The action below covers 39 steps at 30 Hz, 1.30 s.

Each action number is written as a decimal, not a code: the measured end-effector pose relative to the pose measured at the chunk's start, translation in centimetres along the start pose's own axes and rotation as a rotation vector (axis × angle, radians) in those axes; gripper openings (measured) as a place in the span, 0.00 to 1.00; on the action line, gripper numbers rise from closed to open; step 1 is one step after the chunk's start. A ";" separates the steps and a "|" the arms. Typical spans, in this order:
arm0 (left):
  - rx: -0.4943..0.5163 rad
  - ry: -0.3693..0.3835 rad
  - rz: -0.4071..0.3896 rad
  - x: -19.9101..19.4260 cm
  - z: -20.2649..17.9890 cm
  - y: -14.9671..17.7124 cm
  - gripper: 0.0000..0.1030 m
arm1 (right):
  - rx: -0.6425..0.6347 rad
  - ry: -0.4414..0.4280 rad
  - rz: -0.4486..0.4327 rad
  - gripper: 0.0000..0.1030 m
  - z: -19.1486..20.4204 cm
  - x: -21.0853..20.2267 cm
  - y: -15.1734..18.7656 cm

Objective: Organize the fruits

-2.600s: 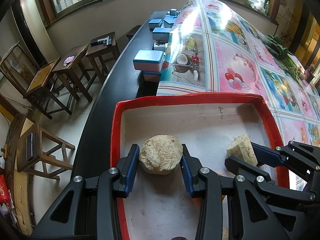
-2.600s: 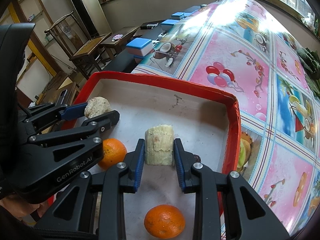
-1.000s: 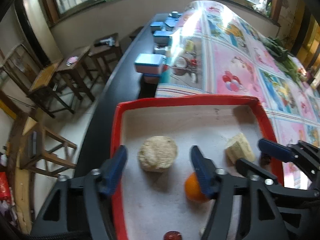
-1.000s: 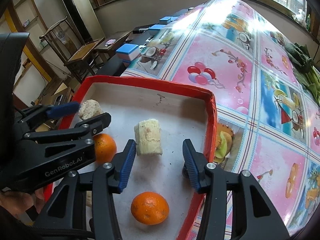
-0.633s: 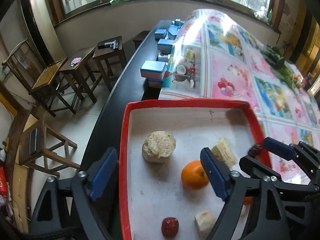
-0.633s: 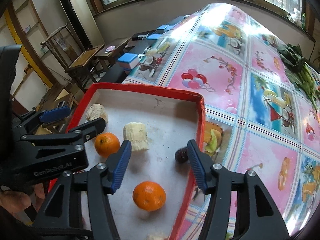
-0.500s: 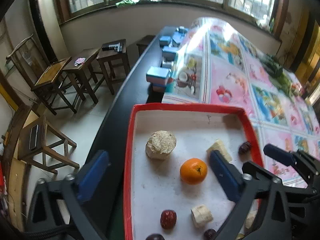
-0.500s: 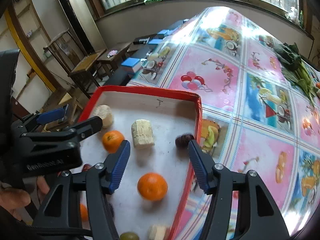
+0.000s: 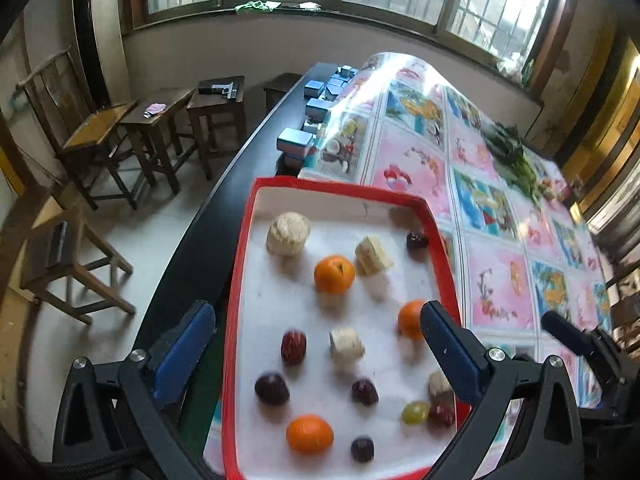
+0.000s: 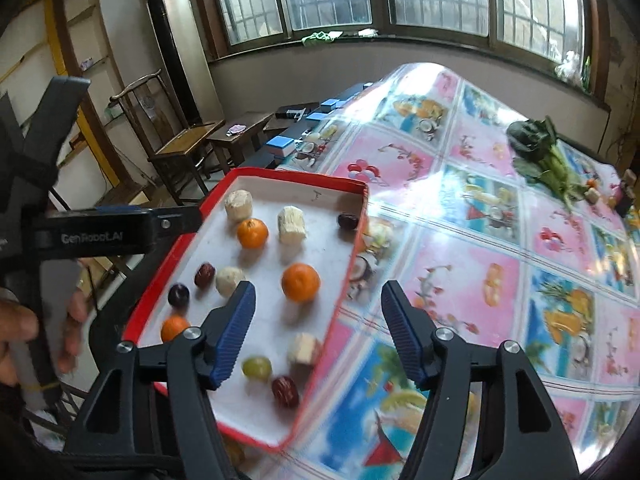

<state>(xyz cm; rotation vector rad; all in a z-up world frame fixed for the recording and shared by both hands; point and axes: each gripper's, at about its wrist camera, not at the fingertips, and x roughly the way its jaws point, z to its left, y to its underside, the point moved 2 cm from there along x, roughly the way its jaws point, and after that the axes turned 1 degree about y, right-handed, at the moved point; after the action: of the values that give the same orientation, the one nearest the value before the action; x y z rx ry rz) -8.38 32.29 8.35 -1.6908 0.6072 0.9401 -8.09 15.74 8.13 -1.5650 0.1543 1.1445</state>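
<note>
A red-rimmed white tray [image 9: 237, 280] holds several fruits: three oranges, e.g. one orange [image 9: 334, 274], dark red dates, a green grape [image 9: 414, 412] and pale cut chunks. The round pale chunk [image 9: 288, 234] and a pale wedge [image 9: 373, 256] lie at the tray's far end. My left gripper [image 9: 316, 350] hangs open and wide above the tray's near half, holding nothing. In the right wrist view the tray [image 10: 296, 178] sits left of centre. My right gripper [image 10: 320, 336] is open over its right rim, empty. The pale cylinder piece [image 10: 292, 220] lies free near an orange [image 10: 252, 233].
The tray rests at the corner of a table covered by a pink and blue fruit-print cloth [image 10: 500, 272]. Blue boxes [image 9: 295, 142] line the black table edge beyond it. Wooden stools and chairs [image 9: 216, 96] stand on the floor to the left. Leafy greens [image 10: 544, 148] lie far right.
Both grippers opened, letting go of the round pale chunk and the pale cylinder piece, then pulled back and up from the tray. More of the tray's fruit has come into view.
</note>
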 end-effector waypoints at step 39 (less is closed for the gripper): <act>-0.253 -0.274 -0.012 -6.6 -5.5 16.8 0.99 | -0.186 -0.242 0.121 0.66 -2.1 -4.1 11.7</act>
<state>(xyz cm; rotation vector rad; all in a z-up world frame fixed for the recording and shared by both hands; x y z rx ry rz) -23.47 21.44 5.31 -1.7420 0.3047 1.2558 -16.41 7.99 2.83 -1.5795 -0.0204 1.4679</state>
